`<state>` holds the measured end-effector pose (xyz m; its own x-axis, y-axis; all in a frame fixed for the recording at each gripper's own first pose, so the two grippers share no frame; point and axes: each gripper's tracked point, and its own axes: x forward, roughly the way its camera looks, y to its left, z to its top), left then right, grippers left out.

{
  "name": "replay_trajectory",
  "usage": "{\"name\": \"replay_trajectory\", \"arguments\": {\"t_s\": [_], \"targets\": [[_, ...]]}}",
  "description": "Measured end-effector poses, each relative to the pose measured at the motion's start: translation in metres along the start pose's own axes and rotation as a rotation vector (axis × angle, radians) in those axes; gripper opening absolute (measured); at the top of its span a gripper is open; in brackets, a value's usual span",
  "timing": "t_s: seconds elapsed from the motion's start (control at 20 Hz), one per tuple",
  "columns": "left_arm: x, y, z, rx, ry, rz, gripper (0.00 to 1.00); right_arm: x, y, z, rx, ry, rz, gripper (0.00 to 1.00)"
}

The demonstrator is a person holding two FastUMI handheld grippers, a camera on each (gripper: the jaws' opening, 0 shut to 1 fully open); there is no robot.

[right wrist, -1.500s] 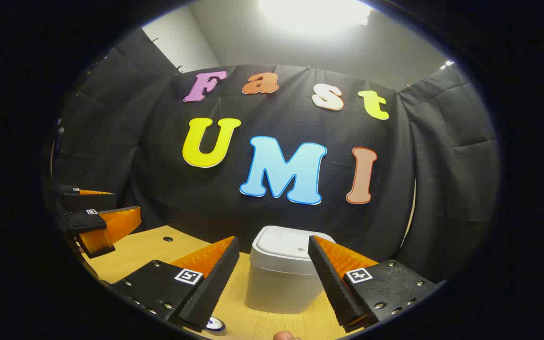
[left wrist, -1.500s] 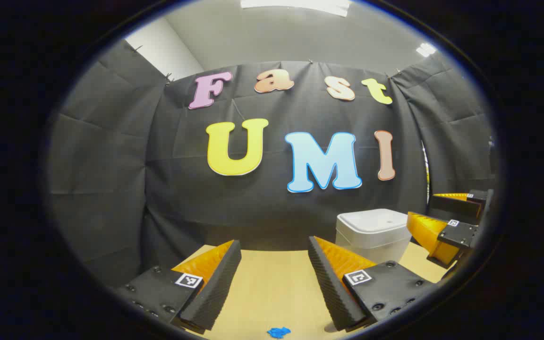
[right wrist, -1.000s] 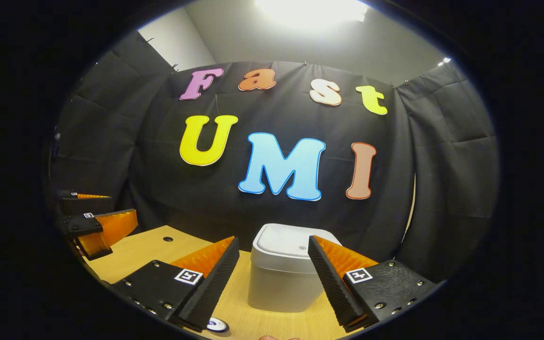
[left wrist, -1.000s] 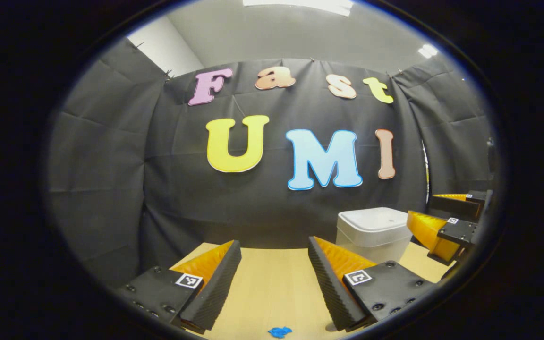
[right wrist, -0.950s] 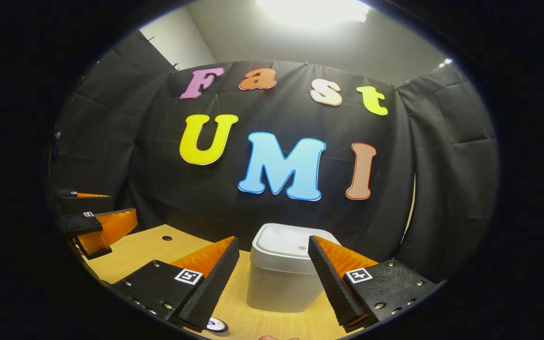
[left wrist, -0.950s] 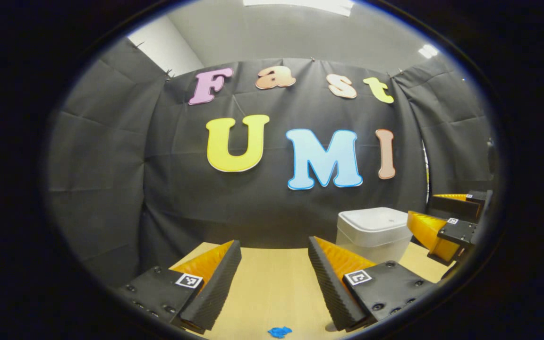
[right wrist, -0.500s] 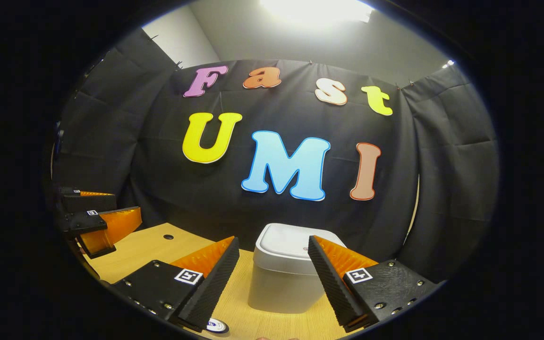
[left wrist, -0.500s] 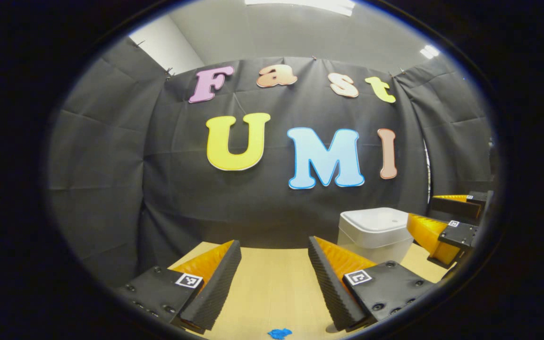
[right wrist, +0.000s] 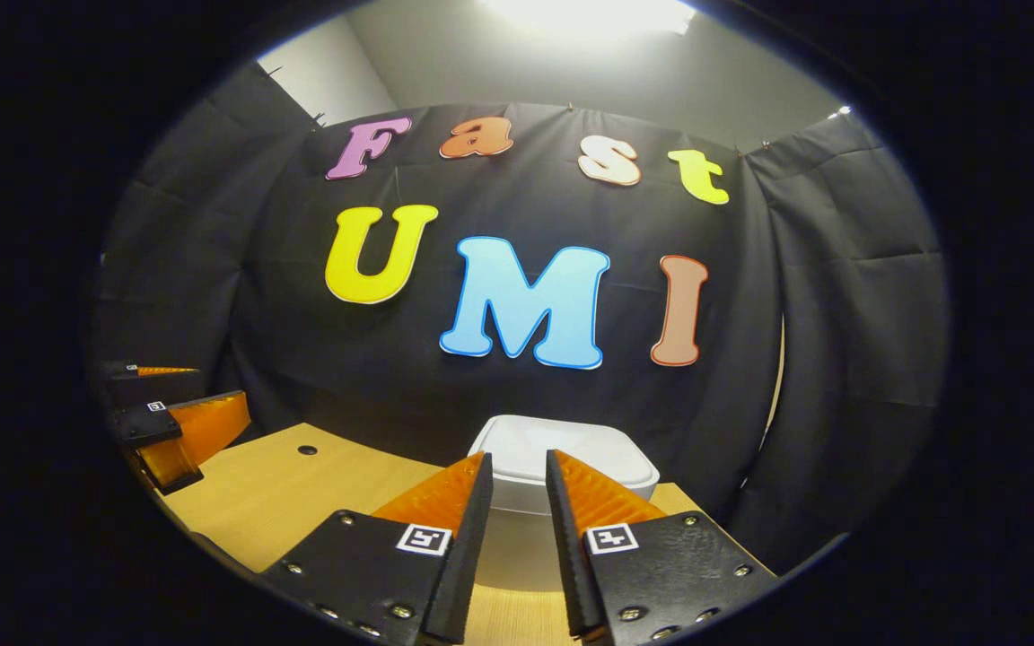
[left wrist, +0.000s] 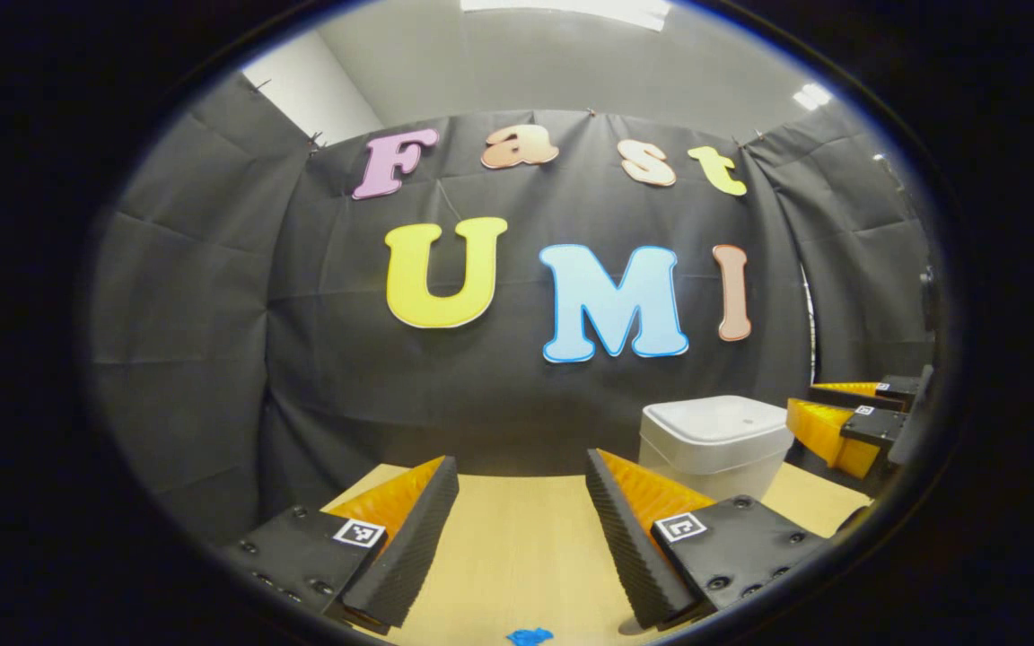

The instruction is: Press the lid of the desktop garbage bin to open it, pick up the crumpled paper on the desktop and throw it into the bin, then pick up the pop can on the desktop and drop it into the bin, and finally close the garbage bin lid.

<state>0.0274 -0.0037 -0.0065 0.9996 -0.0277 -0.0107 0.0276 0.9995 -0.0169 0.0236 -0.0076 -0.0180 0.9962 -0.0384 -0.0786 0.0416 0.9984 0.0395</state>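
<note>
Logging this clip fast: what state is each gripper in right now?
Left gripper: open, holding nothing.
Right gripper: fingers nearly together with a narrow gap, holding nothing, in front of the closed garbage bin.

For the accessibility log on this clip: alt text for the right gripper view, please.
The right gripper, fingers nearly together with a narrow gap, points at the closed white plastic desktop bin on the light wooden table. The left gripper hangs at the far left before the black cloth wall.

The right tool (right wrist: pixel 517 489) has squeezed its fingers in to just a narrow gap, way tighter than a second ago, and it's edged closer over the white bin's (right wrist: pixel 602 467) lid.
</note>
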Motion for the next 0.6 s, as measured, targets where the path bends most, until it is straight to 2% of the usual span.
{"name": "replay_trajectory", "arguments": {"t_s": [0.1,0.15,0.2,0.25,0.3,0.4,0.45,0.5,0.6], "targets": [[0.003,-0.002,0.001,-0.004,-0.002,-0.005,0.94,0.005,0.0,-0.006,0.003,0.015,0.006,0.4],[0.004,-0.005,-0.001,-0.007,0.0,-0.008,0.94,0.011,-0.012,-0.007,0.004,0.023,-0.045,0.39],[0.005,-0.007,-0.002,-0.01,0.003,-0.01,0.94,0.012,-0.012,-0.007,0.02,0.02,-0.037,0.14],[0.005,-0.008,-0.003,-0.014,0.006,-0.011,0.96,0.008,-0.012,-0.012,0.031,0.032,-0.033,0.05],[0.005,-0.009,-0.003,-0.02,0.008,-0.013,0.94,0.011,-0.012,-0.015,0.036,0.041,-0.023,0.05],[0.005,-0.011,-0.007,-0.026,0.013,-0.015,0.96,0.01,-0.011,-0.018,0.047,0.05,0.007,0.05],[0.006,-0.011,-0.006,-0.026,0.014,-0.014,0.96,0.017,-0.016,-0.025,0.051,0.071,-0.005,0.05],[0.006,-0.01,-0.006,-0.025,0.015,-0.012,0.94,0.014,-0.014,-0.025,0.061,0.077,0.016,0.0],[0.005,-0.011,-0.007,-0.028,0.017,-0.01,0.96,0.022,-0.018,-0.029,0.076,0.089,0.027,0.01]]}}
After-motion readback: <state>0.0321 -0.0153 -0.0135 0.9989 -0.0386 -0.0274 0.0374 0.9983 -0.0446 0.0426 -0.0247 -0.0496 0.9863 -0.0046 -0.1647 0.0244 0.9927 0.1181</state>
